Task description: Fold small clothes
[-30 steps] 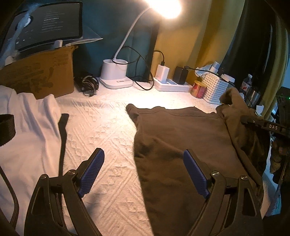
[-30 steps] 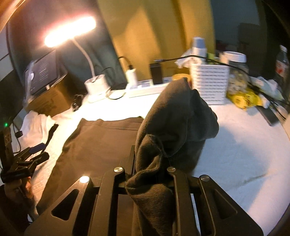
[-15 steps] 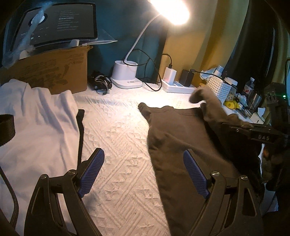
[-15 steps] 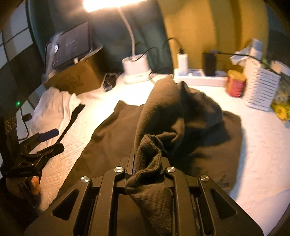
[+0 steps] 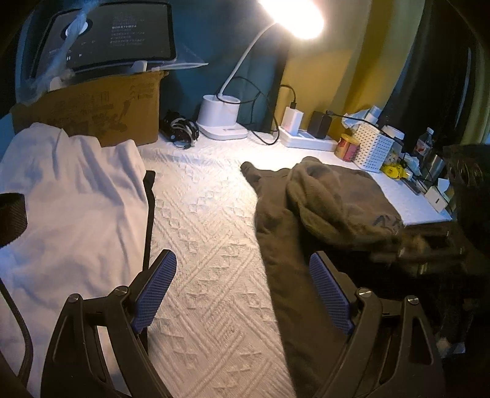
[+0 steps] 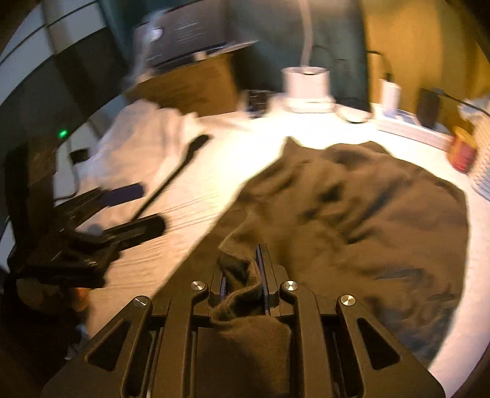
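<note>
Clamping a bunched edge of the brown garment [image 6: 352, 208], right gripper [image 6: 242, 269] now lower and further left than a second ago, cloth folded over itself on white tablecloth [image 5: 208, 238]. Left gripper [image 5: 242, 284] wide apart, empty. White basket [image 5: 375, 150] holding tissue.

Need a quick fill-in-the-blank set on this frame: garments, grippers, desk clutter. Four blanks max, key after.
1. The right gripper is clamped on a bunch of the ____ garment.
2. The left gripper hangs over the white quilted cover with its jaws ____ and nothing between them.
3. The white garment lies in front of the ____ box.
4. The lit lamp rises from a ____ base.

Missing words: brown; open; cardboard; white
</note>
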Tool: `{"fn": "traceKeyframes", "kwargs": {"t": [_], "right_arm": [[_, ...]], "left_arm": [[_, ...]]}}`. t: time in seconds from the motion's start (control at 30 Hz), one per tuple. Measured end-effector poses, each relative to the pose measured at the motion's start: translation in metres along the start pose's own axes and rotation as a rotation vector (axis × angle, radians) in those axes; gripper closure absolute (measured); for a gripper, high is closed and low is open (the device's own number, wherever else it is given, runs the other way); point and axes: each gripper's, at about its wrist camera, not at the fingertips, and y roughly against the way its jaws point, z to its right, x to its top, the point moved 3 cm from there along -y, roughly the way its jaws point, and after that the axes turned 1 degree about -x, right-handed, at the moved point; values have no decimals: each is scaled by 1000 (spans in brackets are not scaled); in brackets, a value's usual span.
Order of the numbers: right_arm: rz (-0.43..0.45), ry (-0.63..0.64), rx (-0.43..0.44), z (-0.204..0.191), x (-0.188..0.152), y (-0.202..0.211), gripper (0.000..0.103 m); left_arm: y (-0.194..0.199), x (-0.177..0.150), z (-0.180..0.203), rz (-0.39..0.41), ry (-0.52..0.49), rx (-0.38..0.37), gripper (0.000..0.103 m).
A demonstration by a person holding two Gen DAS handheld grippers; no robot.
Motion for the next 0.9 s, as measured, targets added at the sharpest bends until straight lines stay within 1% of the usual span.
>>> {"fn": "traceKeyframes", "kwargs": {"t": [0.1, 0.17, 0.2, 0.23, 0.27, 0.3, 0.4, 0.5, 0.6, 0.67, 0.73, 0.77, 0.8, 0.83, 0.87, 0.9], "right_arm": [[-44, 38, 75, -20, -9, -1, 85], [-54, 82, 87, -31, -16, 7, 83], [-51, 97, 82, -34, -19, 11, 69], [-44, 108, 74, -35, -22, 18, 57], [-28, 111, 67, -34, -26, 26, 39], [-15, 107, 62, -32, -28, 34, 36], [32, 68, 12, -13, -35, 61, 36], [86, -17, -75, 21, -44, 92, 36], [113, -89, -155, 52, -57, 113, 36], [123, -141, -213, 72, -70, 125, 36], [131, -184, -247, 88, -83, 133, 36], [135, -202, -258, 94, -89, 137, 36], [138, -218, -270, 100, -96, 139, 36], [139, -229, -279, 105, -101, 139, 36], [136, -238, -286, 109, -104, 139, 36], [134, -247, -291, 112, -109, 139, 36]], "left_arm": [[9, 1, 3, 16, 5, -5, 15], [14, 0, 4, 24, 12, -10, 15], [15, 0, 5, 23, 18, -15, 15], [16, -1, 6, 22, 21, -21, 15], [16, -1, 9, 19, 22, -32, 15], [15, -1, 12, 16, 21, -41, 15], [13, -3, 30, 4, -4, -86, 15], [9, -7, 57, -7, -47, -146, 15], [5, -12, 87, -20, -115, -246, 15], [-3, -18, 107, -52, -170, -280, 15], [-13, -27, 121, -105, -200, -309, 16], [-21, -33, 126, -145, -204, -319, 17], [-27, -39, 129, -180, -205, -330, 29], [-34, -45, 131, -217, -207, -337, 44], [-38, -49, 133, -236, -212, -335, 51], [-39, -53, 134, -244, -224, -327, 67]]}}
